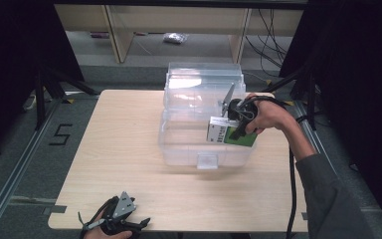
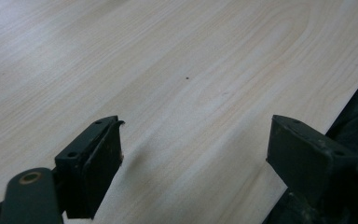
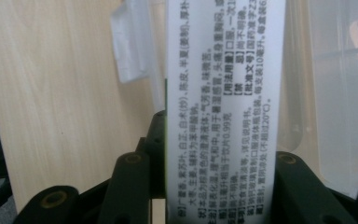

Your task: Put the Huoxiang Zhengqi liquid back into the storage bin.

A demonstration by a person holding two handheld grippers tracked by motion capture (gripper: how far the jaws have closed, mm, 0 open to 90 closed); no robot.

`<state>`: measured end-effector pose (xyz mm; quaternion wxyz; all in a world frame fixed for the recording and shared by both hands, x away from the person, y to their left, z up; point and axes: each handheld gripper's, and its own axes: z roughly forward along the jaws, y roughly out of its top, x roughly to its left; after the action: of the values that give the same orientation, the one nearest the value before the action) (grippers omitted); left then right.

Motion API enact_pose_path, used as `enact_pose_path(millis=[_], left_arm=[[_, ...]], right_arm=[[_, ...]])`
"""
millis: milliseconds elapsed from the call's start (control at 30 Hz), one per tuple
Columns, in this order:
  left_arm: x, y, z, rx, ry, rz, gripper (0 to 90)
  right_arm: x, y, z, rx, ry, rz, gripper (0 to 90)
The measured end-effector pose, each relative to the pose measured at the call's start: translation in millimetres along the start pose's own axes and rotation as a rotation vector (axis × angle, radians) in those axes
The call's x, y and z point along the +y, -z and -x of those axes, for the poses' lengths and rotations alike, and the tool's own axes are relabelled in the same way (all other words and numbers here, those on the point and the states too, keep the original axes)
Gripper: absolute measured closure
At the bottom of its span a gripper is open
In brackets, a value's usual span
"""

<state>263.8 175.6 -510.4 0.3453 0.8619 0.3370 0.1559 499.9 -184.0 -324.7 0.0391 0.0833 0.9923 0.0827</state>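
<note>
My right gripper (image 1: 235, 130) is shut on a green and white medicine box (image 1: 230, 136), held over the right side of a clear plastic storage bin (image 1: 179, 144). In the right gripper view the medicine box (image 3: 223, 93) stands between the jaws, its white face covered in printed text, with the bin's latch (image 3: 129, 44) behind it. My left gripper (image 1: 138, 223) rests at the table's front left edge. Its jaws are spread wide over bare wood in the left gripper view, where the left gripper (image 2: 193, 154) holds nothing.
The bin's clear lid (image 1: 204, 79) stands open at the back. The light wooden table (image 1: 119, 149) ends close to my left gripper. Dark curtains flank both sides, and shelving legs and cables lie beyond the table.
</note>
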Motion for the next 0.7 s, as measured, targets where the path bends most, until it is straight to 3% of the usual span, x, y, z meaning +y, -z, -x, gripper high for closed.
enact_pose_path(millis=[100, 133, 167, 233, 267, 400, 433, 500, 533, 567, 600, 633, 700], left_arm=[[-0.2, -0.3, 0.3, -0.001, 0.008, 0.005, 17.3], [-0.2, -0.3, 0.3, -0.001, 0.008, 0.005, 17.3], [-0.1, -0.3, 0.3, -0.001, 0.008, 0.005, 17.3], [-0.1, -0.2, 0.2, -0.005, 0.0, 0.0, 17.3], [0.0, 0.1, -0.4, -0.007, -0.002, -0.009, 17.3], [-0.2, 0.1, 0.1, -0.003, 0.001, 0.001, 17.3], [-0.3, 0.0, 0.1, -0.004, 0.003, 0.001, 17.3], [-0.2, -0.1, 0.1, -0.003, 0.004, 0.0, 17.3], [-0.1, 0.0, 0.1, -0.008, 0.0, -0.001, 17.3], [0.0, 0.0, -0.1, -0.009, 0.0, -0.006, 17.3], [0.0, 0.0, -0.1, -0.009, 0.0, -0.006, 17.3], [-0.2, -0.5, -0.4, -0.001, 0.0, -0.007, 17.3], [-0.3, 0.0, -0.1, -0.001, 0.0, -0.004, 17.3]], right_arm=[[0.1, -6.4, 6.7, 0.005, 0.031, -0.013, 65.0], [0.1, -8.0, 6.1, 0.016, 0.002, -0.011, 65.0], [0.1, -9.8, 8.8, -0.004, 0.017, -0.024, 65.0], [0.7, -11.7, 8.2, 0.007, -0.006, -0.024, 65.0], [1.1, -15.7, 12.2, 0.009, 0.019, -0.022, 64.9], [0.6, -24.1, 14.6, 0.021, -0.01, -0.037, 64.9], [-0.4, -26.3, 18.8, 0.004, 0.033, -0.038, 64.9], [-0.6, -28.3, 17.9, 0.022, 0.012, -0.028, 64.9], [-1.7, -29.7, 20.7, 0.007, 0.035, -0.038, 64.9], [-3.0, -32.9, 16.7, 0.031, -0.022, -0.043, 64.9], [-3.0, -32.9, 16.7, 0.031, -0.022, -0.043, 64.9], [-3.8, -35.5, 21.4, 0.02, 0.045, -0.039, 64.9], [-5.5, -37.8, 19.1, 0.008, -0.003, -0.077, 64.9]])
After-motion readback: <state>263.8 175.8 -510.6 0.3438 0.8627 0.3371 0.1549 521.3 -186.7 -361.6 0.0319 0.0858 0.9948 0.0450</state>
